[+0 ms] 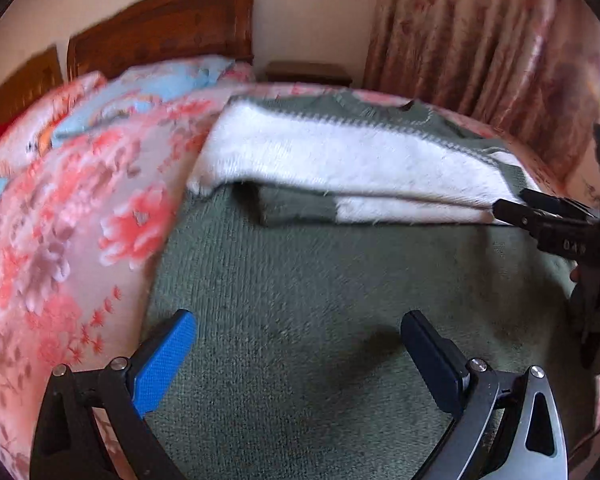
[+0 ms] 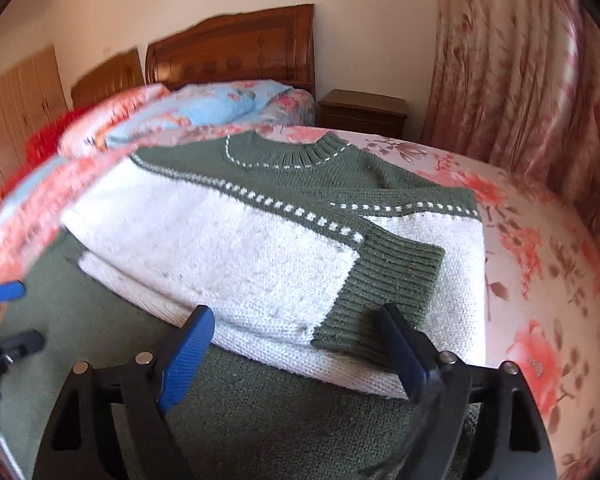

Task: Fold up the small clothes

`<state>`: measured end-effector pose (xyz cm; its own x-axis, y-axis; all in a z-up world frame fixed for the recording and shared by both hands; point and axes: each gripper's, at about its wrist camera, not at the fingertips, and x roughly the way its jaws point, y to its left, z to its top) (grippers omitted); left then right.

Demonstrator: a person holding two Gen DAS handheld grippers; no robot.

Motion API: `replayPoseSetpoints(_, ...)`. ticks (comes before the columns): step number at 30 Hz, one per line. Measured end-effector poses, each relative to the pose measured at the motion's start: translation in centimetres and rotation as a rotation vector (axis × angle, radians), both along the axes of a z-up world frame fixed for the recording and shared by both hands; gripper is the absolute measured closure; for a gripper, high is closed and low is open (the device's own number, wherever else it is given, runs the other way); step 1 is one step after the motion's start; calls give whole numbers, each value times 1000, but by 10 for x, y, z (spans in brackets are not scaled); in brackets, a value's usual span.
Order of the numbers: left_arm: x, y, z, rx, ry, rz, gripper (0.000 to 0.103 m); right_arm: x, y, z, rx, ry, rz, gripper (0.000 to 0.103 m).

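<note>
A: From the left wrist, what is showing?

B: The left gripper (image 1: 300, 340) is hanging wide open and empty above the green part of the sweater (image 1: 340, 156), which is lying on the floral bedspread (image 1: 60, 220).

A: And the right wrist?

B: The right gripper (image 2: 300, 328) is standing with jaws spread, gripping nothing; the folded sleeve's green cuff (image 2: 384, 280) is lying just ahead between its fingers.

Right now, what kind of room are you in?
Most likely a bedroom. A carved dark wooden headboard stands against the wall, a small brown bedside cabinet sits next to the bed, and a green-and-white knitted sweater lies on the pink floral bedspread.
</note>
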<state>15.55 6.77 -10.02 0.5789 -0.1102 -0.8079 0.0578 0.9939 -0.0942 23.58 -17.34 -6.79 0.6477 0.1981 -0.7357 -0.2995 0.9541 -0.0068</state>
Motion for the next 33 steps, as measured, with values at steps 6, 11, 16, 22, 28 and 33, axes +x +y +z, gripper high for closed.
replayPoseSetpoints(6,-3,0,0,0,2,4,0,2,3,1,-53,32,25,18)
replayPoseSetpoints(11,0,-3,-1,23,11,-8,0,-33,-4,23,52,82,11,45)
replayPoseSetpoints(16,1,-6,-2,51,20,-23,0,-91,15,6,-40,138,149,45)
replayPoseSetpoints(22,-9,-3,-3,77,28,-95,0,-120,-14,-1,-73,207,232,37)
replayPoseSetpoints(28,-27,2,-3,82,28,-66,0,-114,-46,-4,-129,215,305,34)
replayPoseSetpoints(33,-35,-2,-3,86,22,-26,0,-108,-59,-2,-122,211,319,34)
